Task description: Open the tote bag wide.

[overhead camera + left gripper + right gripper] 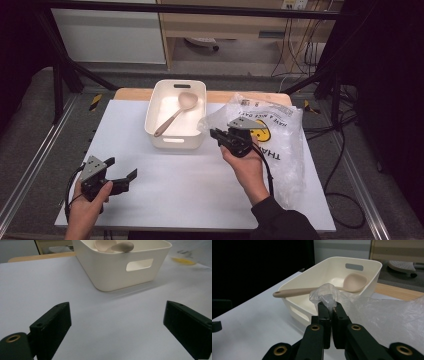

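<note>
Plastic bag: clear, printed, lying on the table just right of the white bin; its near-left edge is pinched between the closed jaws of the right gripper. Spoon: pale, lying slantwise in the bin, handle propped on the rim. Left gripper: jaws spread wide, holding nothing, low over bare table near the front-left; likely best used to take the bag's opposite lip and part the mouth gently, keeping the thin film from tearing.
</note>
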The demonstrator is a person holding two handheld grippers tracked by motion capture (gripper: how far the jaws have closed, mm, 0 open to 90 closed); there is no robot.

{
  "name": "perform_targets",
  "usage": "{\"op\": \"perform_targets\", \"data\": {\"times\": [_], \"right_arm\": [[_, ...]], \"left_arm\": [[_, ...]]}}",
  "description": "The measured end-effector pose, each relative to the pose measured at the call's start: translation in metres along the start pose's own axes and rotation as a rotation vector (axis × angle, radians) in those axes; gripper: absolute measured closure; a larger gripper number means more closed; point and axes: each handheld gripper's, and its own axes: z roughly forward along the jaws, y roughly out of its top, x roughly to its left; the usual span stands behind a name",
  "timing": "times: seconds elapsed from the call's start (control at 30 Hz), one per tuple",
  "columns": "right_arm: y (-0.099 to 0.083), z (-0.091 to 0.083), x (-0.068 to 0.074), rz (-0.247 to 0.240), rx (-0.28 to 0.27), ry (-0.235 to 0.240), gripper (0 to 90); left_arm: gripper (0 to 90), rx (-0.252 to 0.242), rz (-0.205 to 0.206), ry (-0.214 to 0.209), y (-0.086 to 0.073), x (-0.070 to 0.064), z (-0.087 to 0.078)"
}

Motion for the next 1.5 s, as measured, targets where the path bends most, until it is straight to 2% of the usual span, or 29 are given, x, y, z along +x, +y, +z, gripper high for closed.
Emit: {"op": "perform_targets", "data": {"times": [0.4,0.57,0.67,0.73,0.8,0.83,0.87,1.0,1.07,1.2,1.5], "right_arm": [[0.004,0.062,0.03,-0.005,0.074,0.014,87.7],[0.003,0.076,0.035,0.006,0.091,0.006,87.5],[0.003,0.082,0.038,-0.003,0.105,0.011,87.0],[0.002,0.084,0.038,-0.007,0.109,0.01,84.1],[0.002,0.084,0.037,0.002,0.117,0.022,73.3],[0.002,0.084,0.037,0.002,0.117,0.022,73.3],[0.003,0.081,0.039,-0.003,0.123,0.026,58.5],[0.006,0.072,0.042,-0.013,0.14,0.025,32.5],[0.007,0.066,0.041,-0.024,0.144,0.021,24.9],[0.008,0.054,0.035,-0.029,0.135,0.018,18.4],[0.003,0.028,0.02,-0.022,0.12,0.014,11.2]], "left_arm": [[7.3,0.0,0.005,-0.005,0.001,-0.001,0.0],[7.3,0.001,0.006,-0.008,0.001,-0.001,0.0],[7.3,0.002,0.011,-0.01,0.001,-0.002,0.0],[7.3,0.0,0.008,-0.01,0.001,-0.002,0.0],[7.3,0.001,0.006,-0.011,0.001,-0.001,0.0],[7.2,0.001,0.006,-0.011,0.001,-0.001,0.0],[7.3,0.001,0.005,-0.01,0.001,-0.001,0.0],[7.2,0.001,0.005,-0.009,0.0,-0.001,0.0],[7.2,0.002,0.004,-0.009,0.0,-0.001,0.0],[7.2,0.004,0.001,-0.007,0.0,0.0,0.001],[7.1,0.005,0.004,0.001,0.0,0.0,0.001]]}}
